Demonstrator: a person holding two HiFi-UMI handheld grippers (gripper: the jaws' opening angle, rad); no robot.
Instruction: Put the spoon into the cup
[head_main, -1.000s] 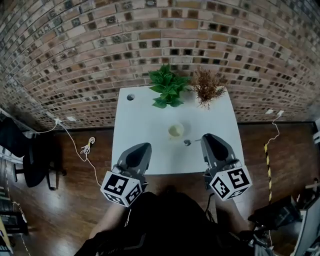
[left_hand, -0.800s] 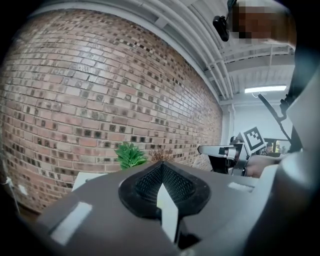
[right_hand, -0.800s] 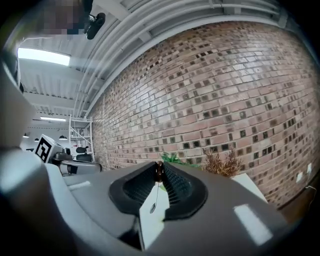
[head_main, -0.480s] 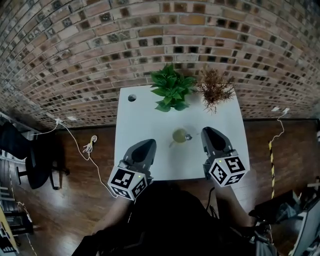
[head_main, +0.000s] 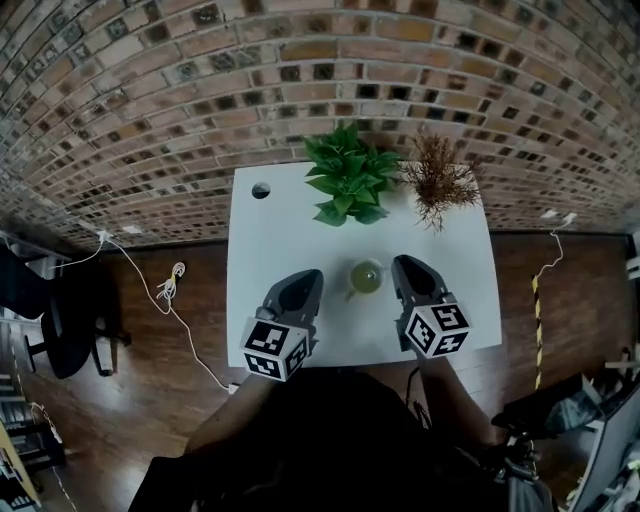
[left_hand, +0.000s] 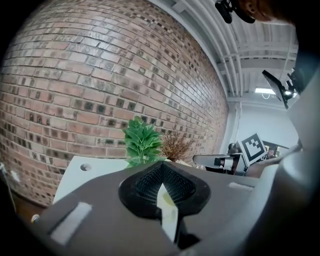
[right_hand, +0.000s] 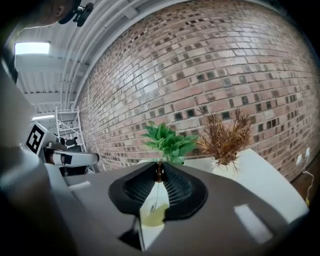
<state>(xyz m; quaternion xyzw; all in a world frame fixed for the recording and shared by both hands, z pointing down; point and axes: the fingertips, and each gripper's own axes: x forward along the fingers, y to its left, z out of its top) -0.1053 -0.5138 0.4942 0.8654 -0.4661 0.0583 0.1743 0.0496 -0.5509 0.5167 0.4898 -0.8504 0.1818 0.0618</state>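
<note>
Right gripper view, centre: the spoon (right_hand: 156, 194) is pinched by the right gripper (right_hand: 159, 169) over the cup (right_hand: 154, 216); the left gripper (left_hand: 161, 165) is pressed together.

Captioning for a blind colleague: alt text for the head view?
The left tongs and right tongs flank a pale cup on a white table by a brick wall. A green plant and a dried plant stand farther back.

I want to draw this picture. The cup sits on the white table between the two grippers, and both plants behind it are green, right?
Not both: the head view shows only the leafy plant is green; the other plant is dry and brown. The cup does sit on the white table between the left gripper and the right gripper.
</note>
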